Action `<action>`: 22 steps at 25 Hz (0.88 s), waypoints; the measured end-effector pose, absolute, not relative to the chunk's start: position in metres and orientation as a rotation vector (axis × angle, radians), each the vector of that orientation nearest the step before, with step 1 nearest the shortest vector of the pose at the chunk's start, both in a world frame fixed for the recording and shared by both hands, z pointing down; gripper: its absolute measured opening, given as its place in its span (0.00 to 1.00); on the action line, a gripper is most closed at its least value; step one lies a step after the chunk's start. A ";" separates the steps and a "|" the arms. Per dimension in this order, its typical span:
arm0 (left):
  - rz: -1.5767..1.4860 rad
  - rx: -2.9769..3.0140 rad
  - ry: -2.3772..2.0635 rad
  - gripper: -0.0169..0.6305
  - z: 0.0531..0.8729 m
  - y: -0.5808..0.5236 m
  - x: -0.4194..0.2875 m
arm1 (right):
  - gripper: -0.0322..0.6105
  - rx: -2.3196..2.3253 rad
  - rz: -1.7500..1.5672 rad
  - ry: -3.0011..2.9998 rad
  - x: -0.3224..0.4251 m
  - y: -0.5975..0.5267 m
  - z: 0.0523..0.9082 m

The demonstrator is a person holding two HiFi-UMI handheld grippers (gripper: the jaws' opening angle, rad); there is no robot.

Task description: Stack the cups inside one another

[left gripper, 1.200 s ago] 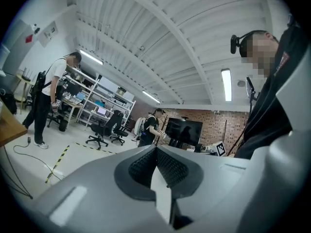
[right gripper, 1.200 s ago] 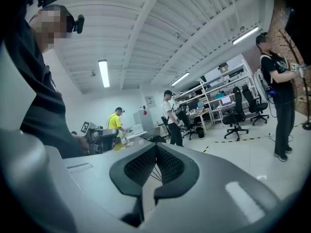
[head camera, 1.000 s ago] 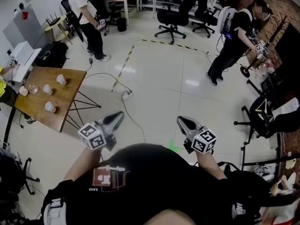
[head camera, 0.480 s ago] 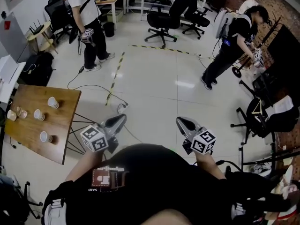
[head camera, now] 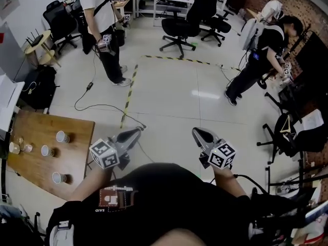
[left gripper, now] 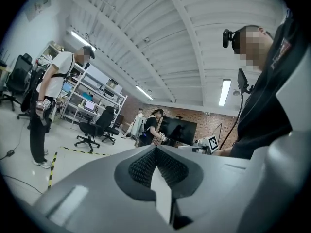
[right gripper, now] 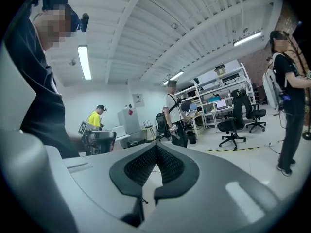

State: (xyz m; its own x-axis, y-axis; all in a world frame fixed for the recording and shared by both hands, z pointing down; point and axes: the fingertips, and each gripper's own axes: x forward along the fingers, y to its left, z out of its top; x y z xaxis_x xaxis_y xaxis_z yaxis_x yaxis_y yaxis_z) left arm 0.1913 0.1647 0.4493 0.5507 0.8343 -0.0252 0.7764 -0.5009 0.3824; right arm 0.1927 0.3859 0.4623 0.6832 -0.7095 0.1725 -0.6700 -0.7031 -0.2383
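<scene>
Several white paper cups (head camera: 62,136) stand apart from one another on a wooden table (head camera: 77,137) at the lower left of the head view. Both grippers are held in front of my body over the floor, well to the right of the table. My left gripper (head camera: 137,131) is shut with nothing in it, and in the left gripper view its jaws (left gripper: 155,148) meet with no gap. My right gripper (head camera: 195,131) is shut and empty too, its jaws closed together in the right gripper view (right gripper: 156,145). No cup shows in either gripper view.
A person in a white shirt (head camera: 100,14) stands at the back left and another in black (head camera: 261,45) at the right. Office chairs (head camera: 182,27) stand at the back. A cable (head camera: 100,106) and striped tape (head camera: 129,88) lie on the floor. A black bag (head camera: 36,86) sits beyond the table.
The whole view has shifted: the table with the cups has slid down and closer in the frame. Both grippers keep their place before my body, shut as before.
</scene>
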 end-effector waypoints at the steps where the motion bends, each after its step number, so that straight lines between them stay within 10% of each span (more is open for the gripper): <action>1: 0.228 2.445 1.309 0.03 0.450 0.165 0.200 | 0.07 -2.739 -0.386 1.133 0.204 0.387 0.464; 22: 0.091 2.629 0.806 0.03 0.435 0.236 0.304 | 0.07 -2.555 -0.427 1.584 0.388 0.458 0.468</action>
State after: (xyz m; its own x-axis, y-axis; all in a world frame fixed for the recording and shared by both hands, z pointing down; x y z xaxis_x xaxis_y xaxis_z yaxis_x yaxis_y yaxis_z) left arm 0.3039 0.2359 0.4346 0.8327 0.5514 -0.0505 0.5261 -0.7595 0.3826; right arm 0.3878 0.4581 0.4682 0.4177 -0.8904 0.1810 -0.8608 -0.4515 -0.2347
